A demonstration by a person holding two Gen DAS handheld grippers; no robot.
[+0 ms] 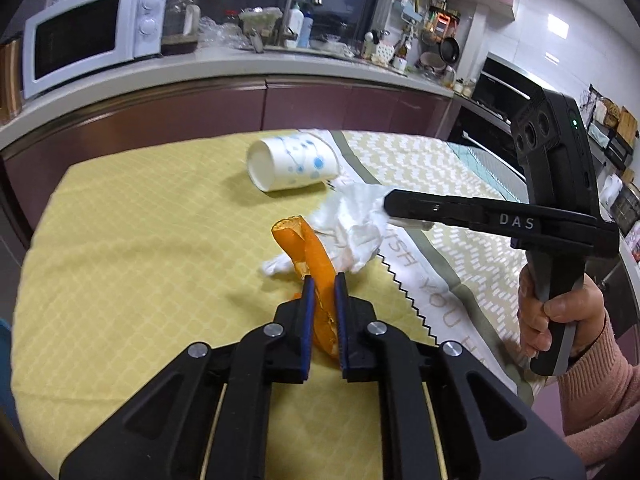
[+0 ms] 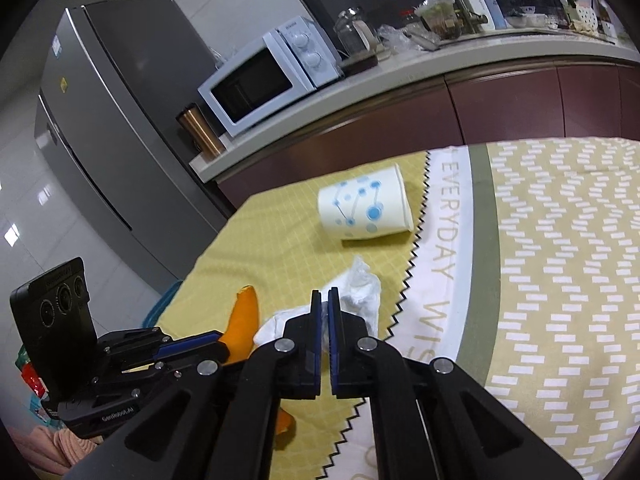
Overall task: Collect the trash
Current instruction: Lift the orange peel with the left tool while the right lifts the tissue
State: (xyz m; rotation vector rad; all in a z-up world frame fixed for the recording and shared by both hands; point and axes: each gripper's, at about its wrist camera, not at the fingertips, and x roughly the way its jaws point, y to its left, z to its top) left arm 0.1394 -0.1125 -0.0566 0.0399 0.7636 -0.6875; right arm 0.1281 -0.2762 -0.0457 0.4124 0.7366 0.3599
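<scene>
While we work over the yellow tablecloth [image 1: 120,240], both tongs are clamped: our left gripper [image 1: 323,280] pinches the orange peel [image 1: 310,252] partway along its strip, our right gripper [image 2: 324,294] is shut on the crumpled tissue [image 2: 362,292]. Both scraps look featherlight and limp, so mid-body pinches suit them; the tissue may tear. 1 paper cup [image 1: 292,164] lies tipped just beyond, thin-walled, best taken at its rim. Nothing blocks it; the microwave [image 1: 96,36] sits well back.
</scene>
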